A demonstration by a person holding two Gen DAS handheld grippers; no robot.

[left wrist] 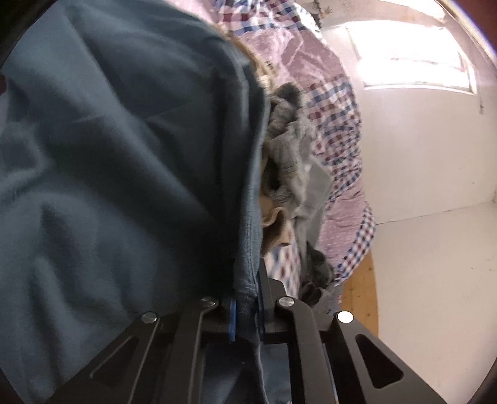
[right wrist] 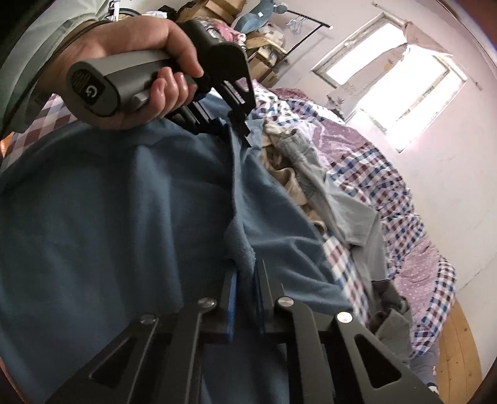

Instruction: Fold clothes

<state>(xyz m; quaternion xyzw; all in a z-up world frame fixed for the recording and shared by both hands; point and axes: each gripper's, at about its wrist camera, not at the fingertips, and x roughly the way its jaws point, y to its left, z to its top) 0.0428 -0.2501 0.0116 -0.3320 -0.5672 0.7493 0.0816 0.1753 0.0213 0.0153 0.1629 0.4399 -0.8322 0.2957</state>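
Note:
A large blue fleece garment (left wrist: 108, 171) fills the left wrist view and hangs in a fold. My left gripper (left wrist: 245, 307) is shut on its hem, the cloth pinched between the blue pads. In the right wrist view the same blue garment (right wrist: 108, 217) spreads over the bed, and my right gripper (right wrist: 245, 279) is shut on another stretch of its edge. The left gripper (right wrist: 234, 129) shows there too, held by a hand (right wrist: 136, 74), clamped on the far end of the same edge.
A heap of grey and beige clothes (right wrist: 307, 174) lies on the checked and purple bedding (right wrist: 388, 192) to the right. A bright window (right wrist: 394, 84), white wall, wooden floor (right wrist: 456, 342) and stacked boxes (right wrist: 230, 9) surround the bed.

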